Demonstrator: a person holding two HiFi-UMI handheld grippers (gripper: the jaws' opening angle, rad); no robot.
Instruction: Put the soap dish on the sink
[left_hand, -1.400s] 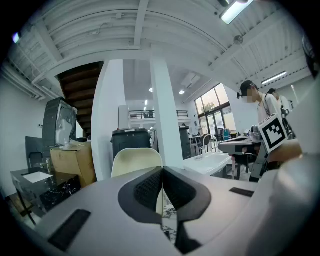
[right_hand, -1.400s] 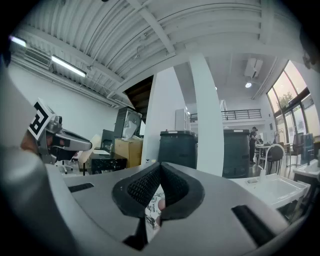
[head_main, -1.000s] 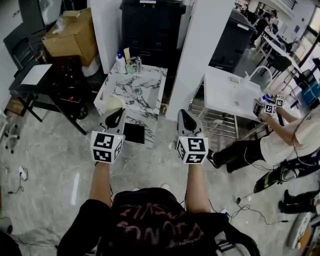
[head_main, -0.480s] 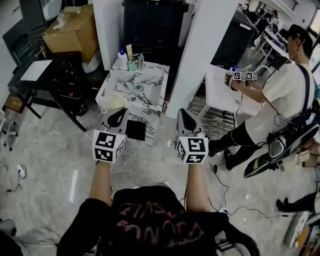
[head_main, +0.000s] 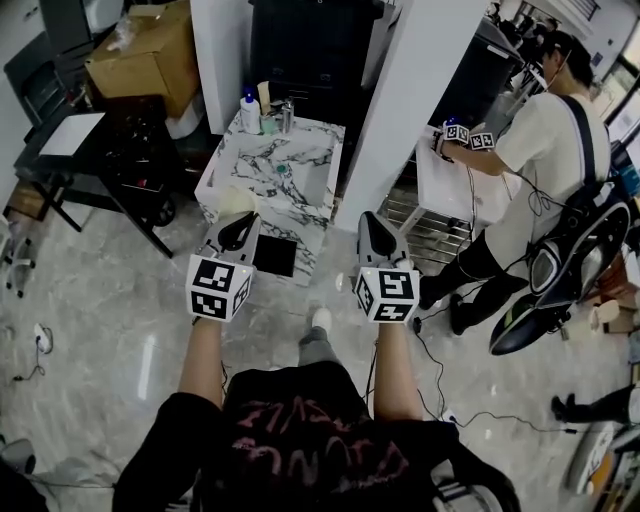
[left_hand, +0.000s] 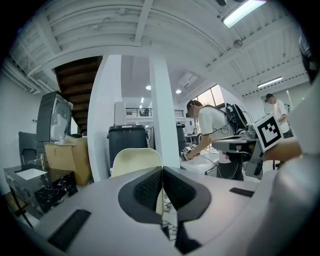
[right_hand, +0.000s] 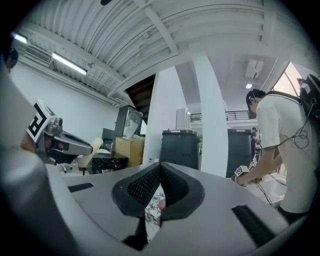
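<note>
In the head view my left gripper (head_main: 240, 224) is shut on a cream soap dish (head_main: 229, 205), which hangs over the near left corner of the marble sink counter (head_main: 256, 164). The left gripper view shows the soap dish (left_hand: 135, 161) standing up behind the closed left gripper (left_hand: 161, 173), with a cream sliver between the pads. My right gripper (head_main: 369, 226) is shut with nothing in it, beside the counter's right edge. The right gripper view shows the closed right gripper (right_hand: 160, 170) with only a bit of marble below it.
A blue-capped bottle (head_main: 249, 108) and small items stand at the counter's back. A white pillar (head_main: 415, 90) rises to the right. Another person (head_main: 545, 150) works with grippers at a white table (head_main: 440, 185). A dark desk (head_main: 100, 150) and a cardboard box (head_main: 145, 55) are on the left.
I have stepped nearer the marble counter, and a foot now shows below the grippers. The other person has stood up and moved to the white table. Both grippers keep their hold.
</note>
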